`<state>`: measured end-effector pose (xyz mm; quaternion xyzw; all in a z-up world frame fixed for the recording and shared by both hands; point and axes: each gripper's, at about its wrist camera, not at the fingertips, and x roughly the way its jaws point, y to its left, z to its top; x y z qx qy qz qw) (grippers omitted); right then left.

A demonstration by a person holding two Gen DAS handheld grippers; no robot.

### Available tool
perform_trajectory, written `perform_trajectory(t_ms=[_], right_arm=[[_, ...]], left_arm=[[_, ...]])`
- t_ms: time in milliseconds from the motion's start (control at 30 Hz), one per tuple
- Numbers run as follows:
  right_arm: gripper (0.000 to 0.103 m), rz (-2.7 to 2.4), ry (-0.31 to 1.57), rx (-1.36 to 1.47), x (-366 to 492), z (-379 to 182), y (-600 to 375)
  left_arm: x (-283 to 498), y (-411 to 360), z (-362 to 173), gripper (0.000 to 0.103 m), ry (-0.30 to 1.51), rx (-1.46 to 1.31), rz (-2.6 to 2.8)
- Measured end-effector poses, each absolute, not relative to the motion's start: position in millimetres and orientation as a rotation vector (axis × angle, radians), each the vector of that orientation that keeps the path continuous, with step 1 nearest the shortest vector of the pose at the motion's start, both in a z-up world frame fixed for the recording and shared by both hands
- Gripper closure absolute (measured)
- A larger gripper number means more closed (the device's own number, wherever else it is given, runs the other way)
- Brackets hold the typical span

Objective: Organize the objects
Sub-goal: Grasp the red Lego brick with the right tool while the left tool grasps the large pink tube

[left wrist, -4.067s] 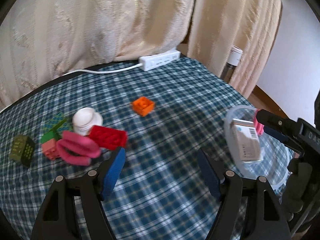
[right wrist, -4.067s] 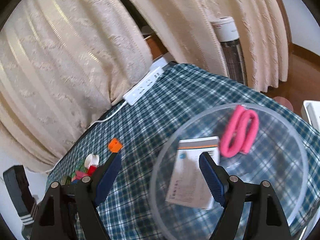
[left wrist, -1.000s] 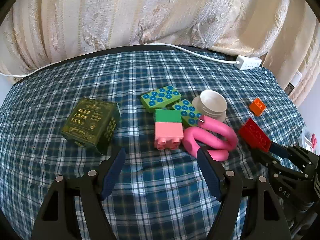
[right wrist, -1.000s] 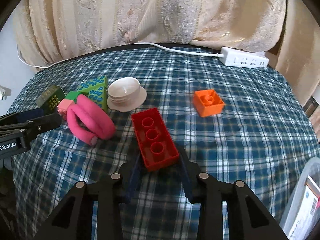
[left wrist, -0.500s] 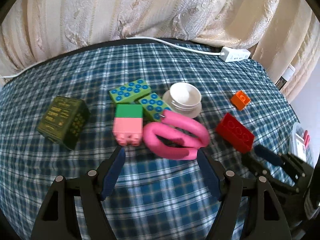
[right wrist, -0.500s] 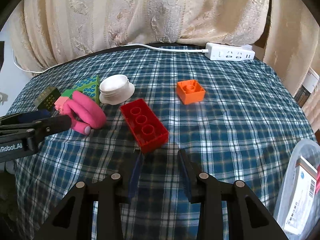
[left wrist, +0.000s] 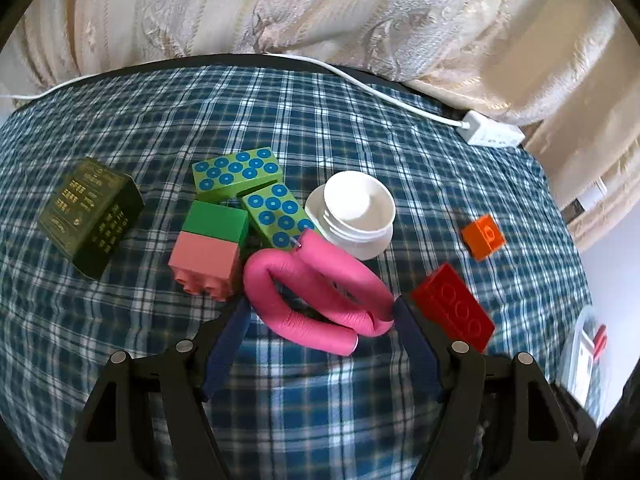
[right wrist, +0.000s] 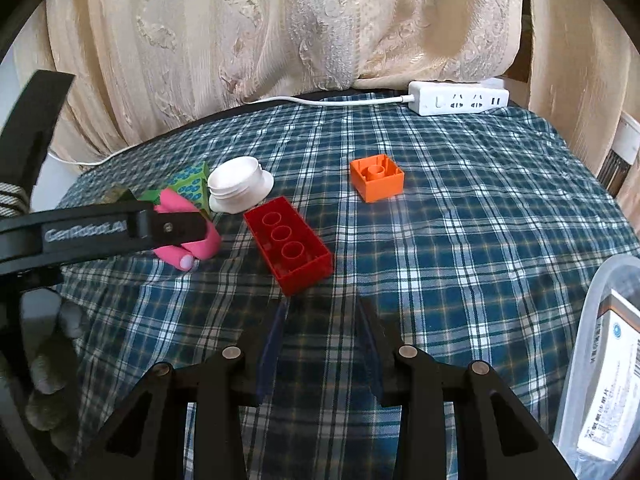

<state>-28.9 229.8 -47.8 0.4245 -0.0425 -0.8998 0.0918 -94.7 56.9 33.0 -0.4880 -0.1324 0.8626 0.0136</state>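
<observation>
**Open Jaws Frame a Pink Foam Loop as the Tidy-Up Goes On**

We see the left gripper (left wrist: 320, 320) poised over the checked tablecloth (left wrist: 360, 128), its jaws spread wide to either side of a bent pink foam curler (left wrist: 316, 300), which lies on the cloth and is not gripped. The curler rests against a pink-and-green block (left wrist: 210, 248) and a dotted green block (left wrist: 280, 216), just beside a white lid (left wrist: 356, 216). A dark green box (left wrist: 90, 210) sits apart from the cluster. The right gripper (right wrist: 320, 320) hovers with its jaws drawn narrow and nothing between them; the red brick (right wrist: 290, 250) lies just ahead of its tips, the orange brick (right wrist: 376, 176) farther back. A clear container (right wrist: 600, 320) holding a carton shows at the right edge of the right wrist view.

We judge the risks plain enough. The soft, springy curler could squash and slip free as the left jaws close. One fingertip already stands close by the pink-and-green block, and a slightly skewed closure could nudge that block or the lid. Both grippers work near each other here, and a careless lift could knock the red brick.
</observation>
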Motion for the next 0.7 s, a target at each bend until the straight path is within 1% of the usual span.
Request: perform_trajectory(t_ms=[133, 233, 433, 700], right_arm=[[0.063, -2.664, -0.159, 1.25, -28, -47, 232], [0.063, -2.658, -0.176, 1.245, -28, -48, 233], [0.063, -2.652, -0.184, 1.249, -28, -48, 234], [0.063, -2.661, -0.169, 1.254, -27, -48, 233]], left_arm=[[-100, 59, 28, 0.027, -0.446, -1.541, 2.683], [-103, 59, 26, 0.025, -0.458, -1.539, 2.706], [-106, 53, 25, 0.026, -0.49, -1.517, 2.727], [-100, 49, 27, 0.029, -0.439, -1.483, 2.717]])
